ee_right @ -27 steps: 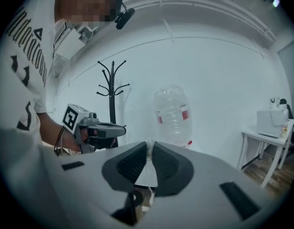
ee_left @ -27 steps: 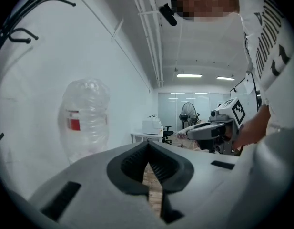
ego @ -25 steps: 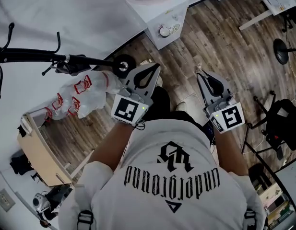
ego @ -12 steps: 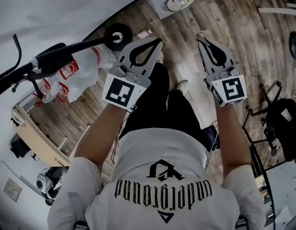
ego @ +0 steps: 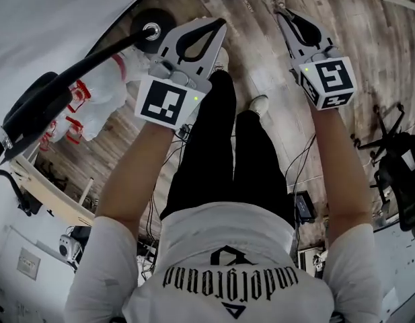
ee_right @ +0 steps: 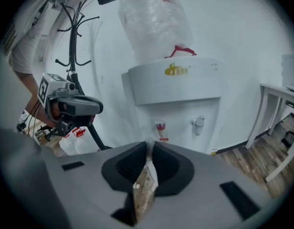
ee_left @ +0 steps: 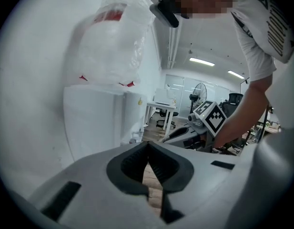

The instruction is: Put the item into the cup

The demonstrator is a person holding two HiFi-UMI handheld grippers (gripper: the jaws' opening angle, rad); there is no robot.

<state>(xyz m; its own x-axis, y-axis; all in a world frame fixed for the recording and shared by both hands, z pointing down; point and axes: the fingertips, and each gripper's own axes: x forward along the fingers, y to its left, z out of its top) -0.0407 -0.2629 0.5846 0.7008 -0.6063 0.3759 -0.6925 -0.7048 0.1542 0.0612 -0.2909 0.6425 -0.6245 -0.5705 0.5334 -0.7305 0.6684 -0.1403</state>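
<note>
My right gripper is shut on a small flat packet with brownish contents, which stands upright between the pads. In the head view the right gripper is held out over the wooden floor. Beside it the left gripper has its tips touching. In the left gripper view the left gripper is shut with nothing between its jaws. No cup shows in any view. A white water dispenser with two taps and an upturned bottle stands ahead of both grippers.
A black coat stand leans across the left, its round base near the left gripper. Clear bags of bottles lie on the floor by the wall. A white desk stands to the right of the dispenser.
The head view has tipped further down: the dispenser has slid out past the top edge and more of the person's legs show. Both grippers sit higher in frame, still side by side.
</note>
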